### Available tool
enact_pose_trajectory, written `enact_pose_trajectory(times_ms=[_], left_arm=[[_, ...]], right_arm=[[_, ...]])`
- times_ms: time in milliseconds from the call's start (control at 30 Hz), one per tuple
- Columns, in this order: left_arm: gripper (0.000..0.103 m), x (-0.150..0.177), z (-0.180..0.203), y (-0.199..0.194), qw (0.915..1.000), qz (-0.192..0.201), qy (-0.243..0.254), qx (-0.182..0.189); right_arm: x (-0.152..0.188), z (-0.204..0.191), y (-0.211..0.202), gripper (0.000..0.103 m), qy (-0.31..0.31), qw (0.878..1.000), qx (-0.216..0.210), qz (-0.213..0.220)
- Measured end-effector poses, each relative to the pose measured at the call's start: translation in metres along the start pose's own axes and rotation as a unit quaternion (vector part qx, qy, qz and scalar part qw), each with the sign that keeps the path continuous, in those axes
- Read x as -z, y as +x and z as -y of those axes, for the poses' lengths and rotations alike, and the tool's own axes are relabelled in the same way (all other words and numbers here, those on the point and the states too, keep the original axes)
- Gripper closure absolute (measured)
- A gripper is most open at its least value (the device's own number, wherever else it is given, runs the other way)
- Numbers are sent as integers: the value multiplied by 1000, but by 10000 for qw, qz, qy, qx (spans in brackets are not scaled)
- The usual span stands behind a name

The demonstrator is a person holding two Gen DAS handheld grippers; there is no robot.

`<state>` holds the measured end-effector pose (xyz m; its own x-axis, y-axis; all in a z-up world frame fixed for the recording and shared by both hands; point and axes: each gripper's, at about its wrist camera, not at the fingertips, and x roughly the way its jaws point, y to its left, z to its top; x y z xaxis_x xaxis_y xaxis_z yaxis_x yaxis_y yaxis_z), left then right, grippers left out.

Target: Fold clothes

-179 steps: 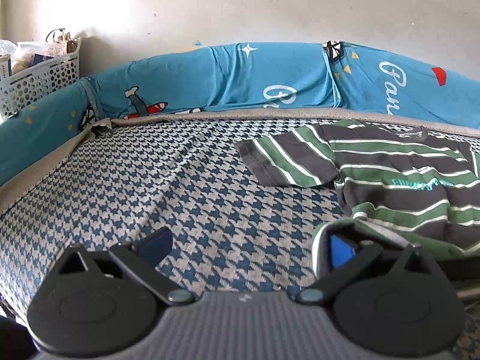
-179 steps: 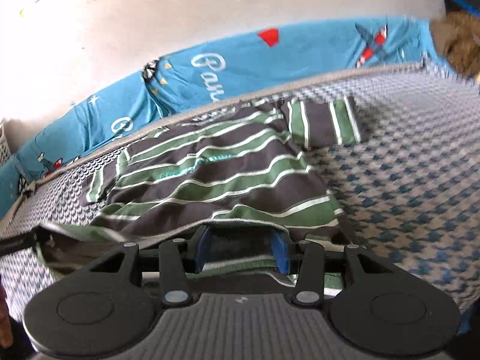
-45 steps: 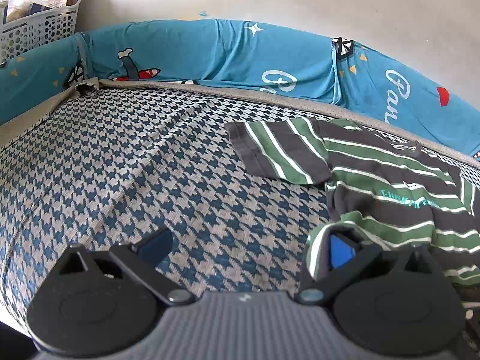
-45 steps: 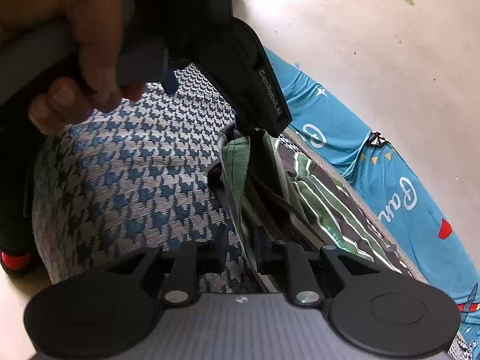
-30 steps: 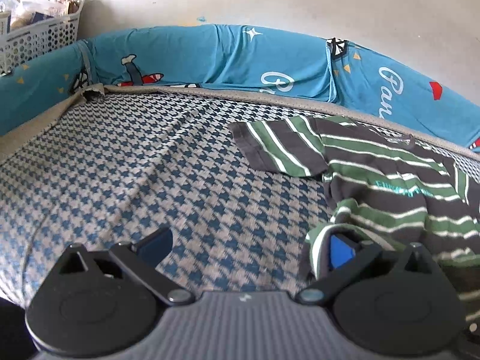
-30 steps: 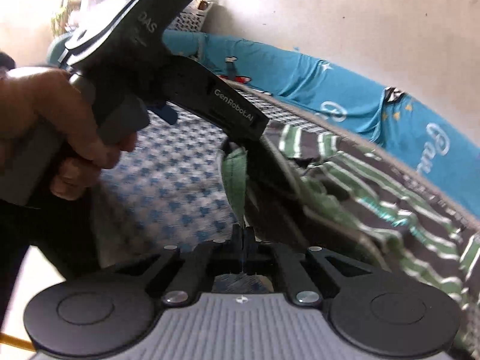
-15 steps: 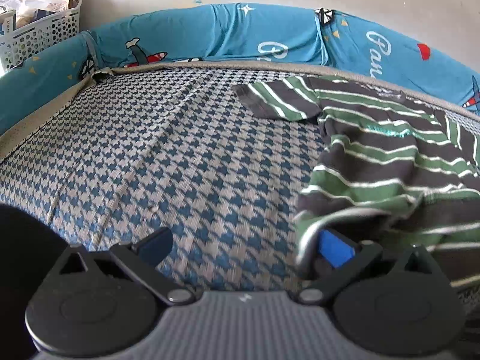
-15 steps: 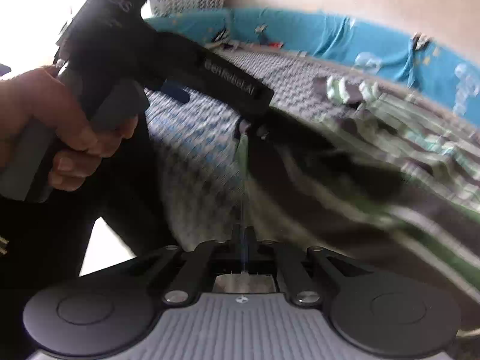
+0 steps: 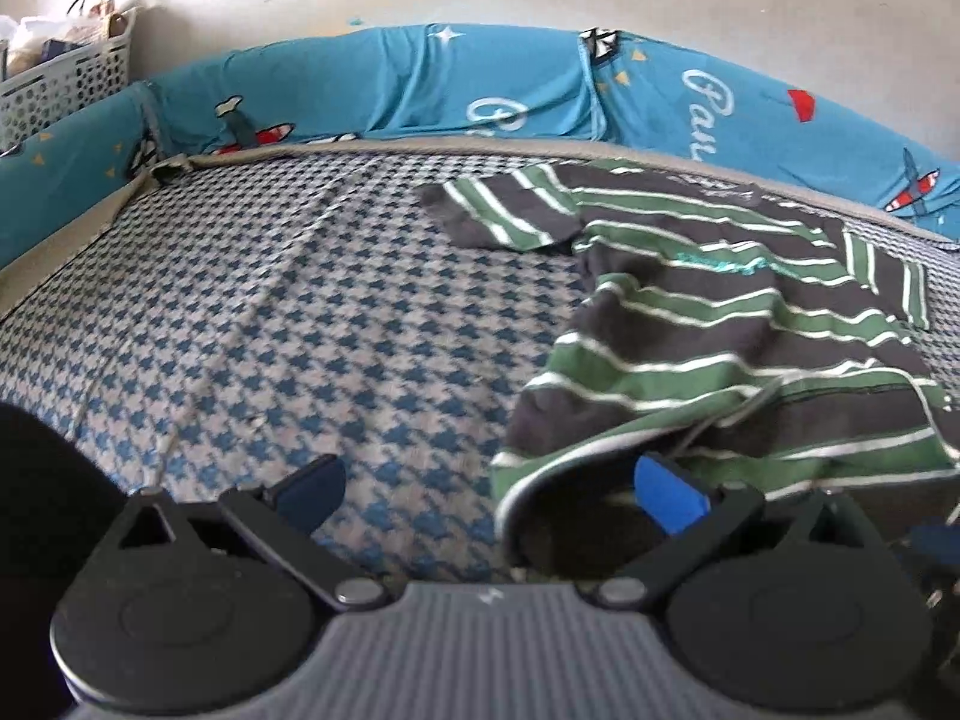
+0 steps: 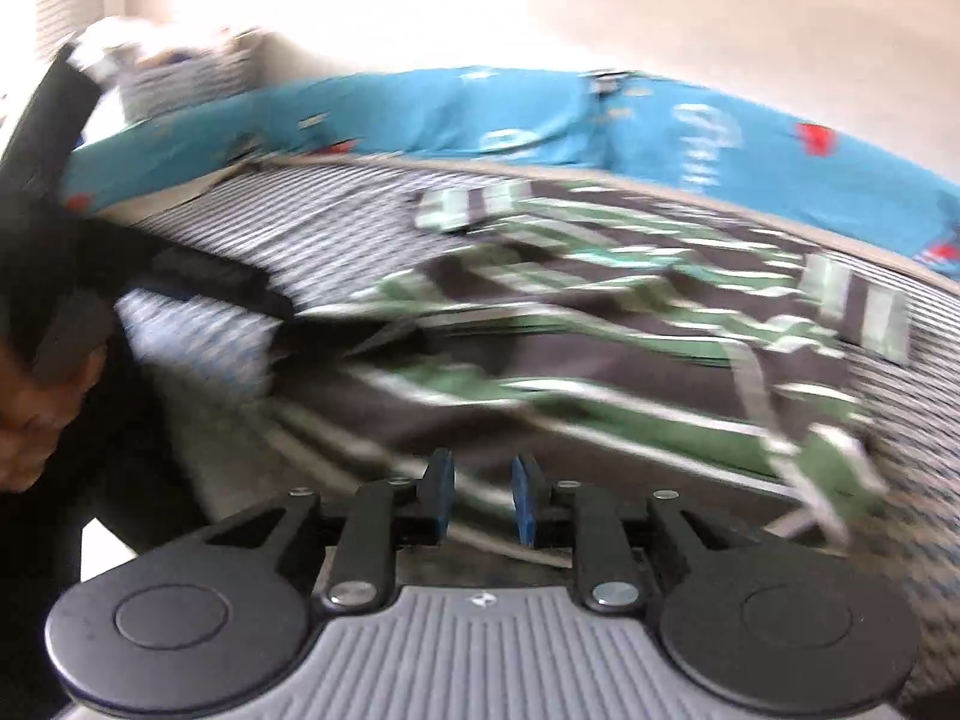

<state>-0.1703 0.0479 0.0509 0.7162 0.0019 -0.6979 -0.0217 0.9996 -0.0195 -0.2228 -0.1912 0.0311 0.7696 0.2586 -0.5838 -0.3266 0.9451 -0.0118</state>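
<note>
Partly legible "Pa…" on blue bumper [image 9: 708, 102], left tongs [image 9: 489, 489] apart, right tongs [image 10: 480, 498] slightly apart, striped shirt [image 9: 720, 324].

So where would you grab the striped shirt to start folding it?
Take the striped shirt by its bottom hem, coming from the near bed edge. That hem already lifts off the bed in a loose fold by the left gripper, while the sleeves lie flat further away.

Daylit, bright, soft-shadowed. Left wrist view fairly sharp, slightly soft across the striped shirt [image 9: 738, 324]; strong fisheye bowing of the blue bumper [image 9: 420, 84], dark vignette at corners. Right wrist view heavily motion-smeared, stripes streaked sideways; blown-out white glare at upper left over the wall [image 10: 420, 6]; only the near fingers [image 10: 438, 495] crisp.
</note>
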Motion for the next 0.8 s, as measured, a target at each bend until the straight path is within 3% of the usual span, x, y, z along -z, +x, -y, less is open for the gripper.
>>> enact_pose_trajectory(times_ms=[300, 600, 800], left_arm=[[0, -3, 19, 24, 9998, -41, 179, -53], [0, 2, 12, 31, 9999, -98, 44, 15], [0, 5, 8, 33, 9999, -133, -27, 4]], right_arm=[[-5, 47, -28, 73, 712, 9873, 1381, 323], [-9, 48, -10, 67, -316, 9816, 1878, -135], [-1, 41, 23, 67, -1026, 9680, 2235, -503]])
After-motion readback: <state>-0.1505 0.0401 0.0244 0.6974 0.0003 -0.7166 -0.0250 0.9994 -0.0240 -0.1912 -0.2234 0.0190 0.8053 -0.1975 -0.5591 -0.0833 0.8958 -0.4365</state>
